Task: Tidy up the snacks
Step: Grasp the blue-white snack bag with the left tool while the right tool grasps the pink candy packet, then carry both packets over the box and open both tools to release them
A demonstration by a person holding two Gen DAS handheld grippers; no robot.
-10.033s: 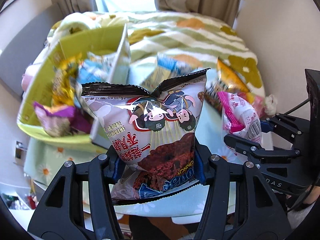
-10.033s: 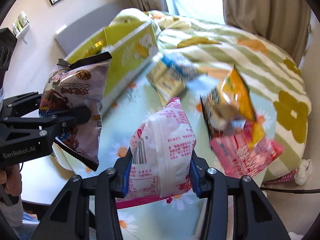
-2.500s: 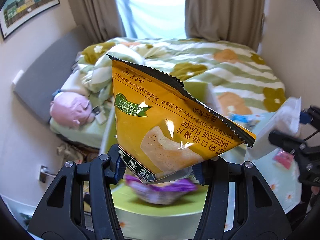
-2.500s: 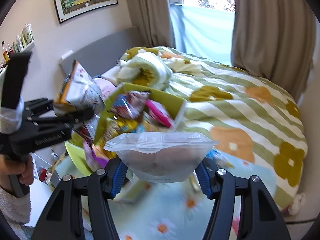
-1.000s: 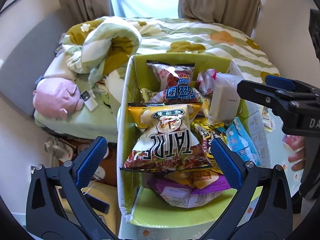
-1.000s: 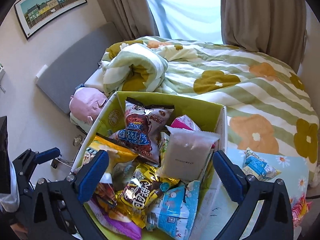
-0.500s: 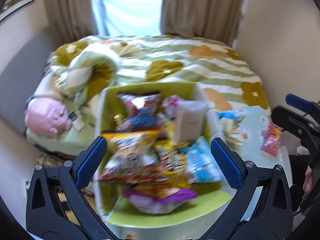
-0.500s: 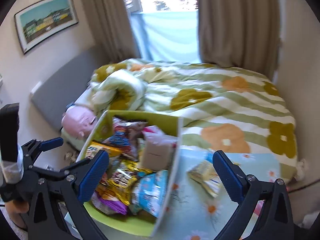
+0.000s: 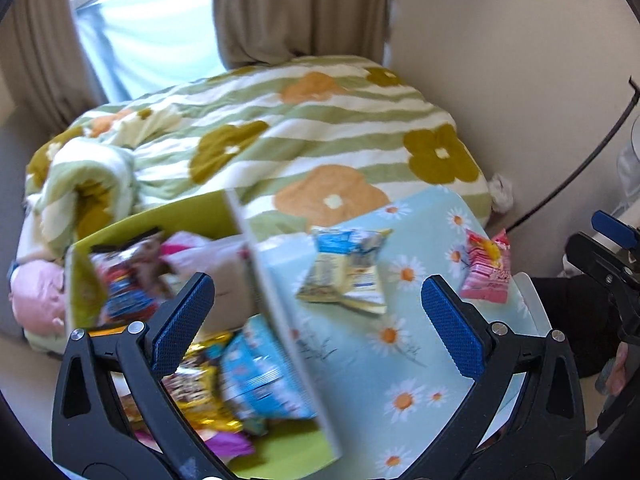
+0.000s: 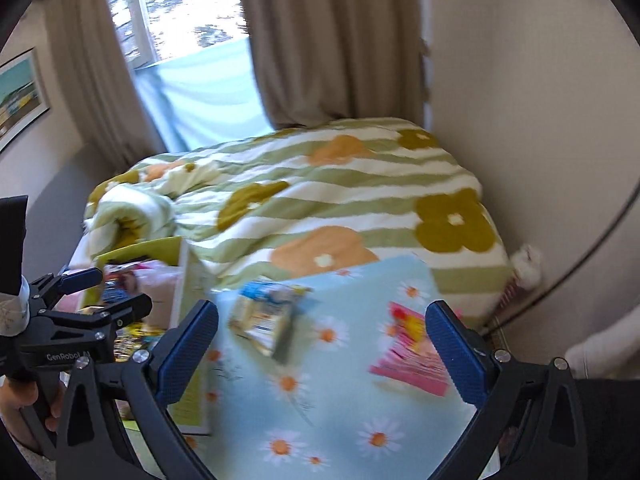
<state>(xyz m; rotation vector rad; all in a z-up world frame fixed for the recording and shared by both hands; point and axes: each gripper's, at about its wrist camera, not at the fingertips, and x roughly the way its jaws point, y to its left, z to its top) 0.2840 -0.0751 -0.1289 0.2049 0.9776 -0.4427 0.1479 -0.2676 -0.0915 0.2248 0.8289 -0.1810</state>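
Observation:
A green cardboard box [image 9: 188, 212] full of snack bags stands at the left end of a daisy-print table [image 9: 404, 364]. On the table lie a blue-and-yellow snack bag [image 9: 344, 276] and a pink snack bag [image 9: 486, 268]. My left gripper [image 9: 318, 328] hovers open and empty over the box's right wall. In the right wrist view the same blue-and-yellow bag [image 10: 266, 318] and pink bag [image 10: 408, 354] lie between my right gripper's wide-spread blue pads; the right gripper [image 10: 322, 352] is open and empty. The box [image 10: 140, 250] sits at left there.
A bed with a green-striped flowered quilt [image 9: 304, 132] lies beyond the table, curtains and a window behind it. A wall and a black cable [image 10: 580, 264] are on the right. A pink plush [image 9: 34, 300] lies left of the box. A hand [image 10: 24, 404] holds the left gripper's handle.
Both grippers dropped their bags into the box, opened, and have swung right, from over the box toward the two bags on the table.

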